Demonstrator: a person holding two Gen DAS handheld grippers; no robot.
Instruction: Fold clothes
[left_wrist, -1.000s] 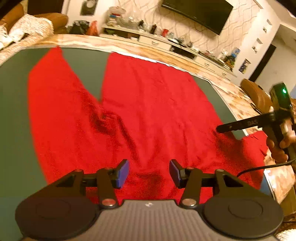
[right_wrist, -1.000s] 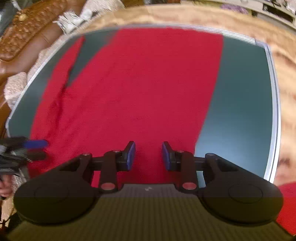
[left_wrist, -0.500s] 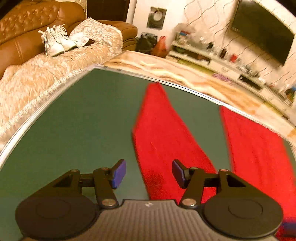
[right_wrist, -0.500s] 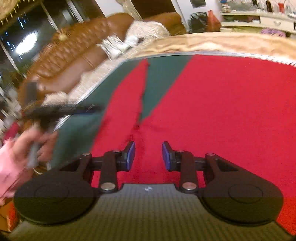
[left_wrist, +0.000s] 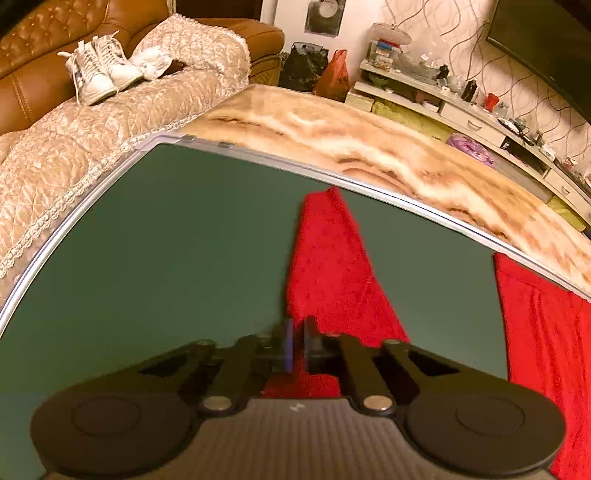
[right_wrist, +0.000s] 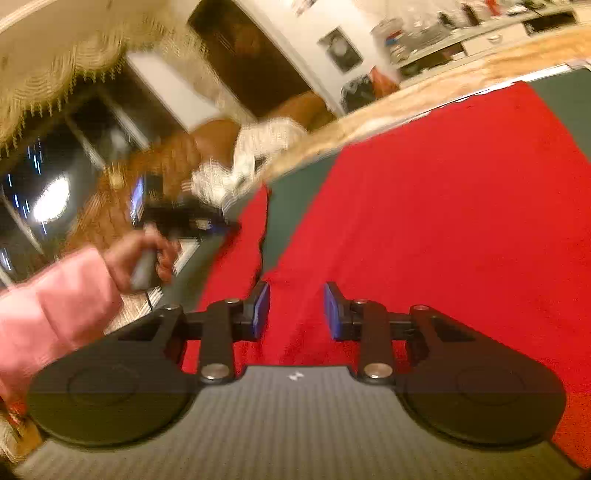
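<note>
A red garment lies spread on the dark green table. In the left wrist view its narrow sleeve (left_wrist: 332, 266) runs away from me and the body (left_wrist: 546, 339) lies at the right. My left gripper (left_wrist: 298, 347) is shut on the near edge of the sleeve. In the right wrist view the red body (right_wrist: 443, 206) fills the middle and the sleeve (right_wrist: 243, 254) lies left. My right gripper (right_wrist: 297, 312) is open just above the cloth near the armpit. The left gripper (right_wrist: 207, 223) shows there blurred, held by a hand in a pink sleeve.
The green table (left_wrist: 155, 258) has a silver rim. Beyond it lie marble-patterned floor (left_wrist: 351, 140), a brown sofa with a quilted cover (left_wrist: 110, 110) and white shoes (left_wrist: 99, 70), and a TV shelf (left_wrist: 461, 103).
My left gripper has swung left to the sleeve and closed on its edge. My right gripper stayed open and turned left, bringing the sleeve and the left hand into view.
</note>
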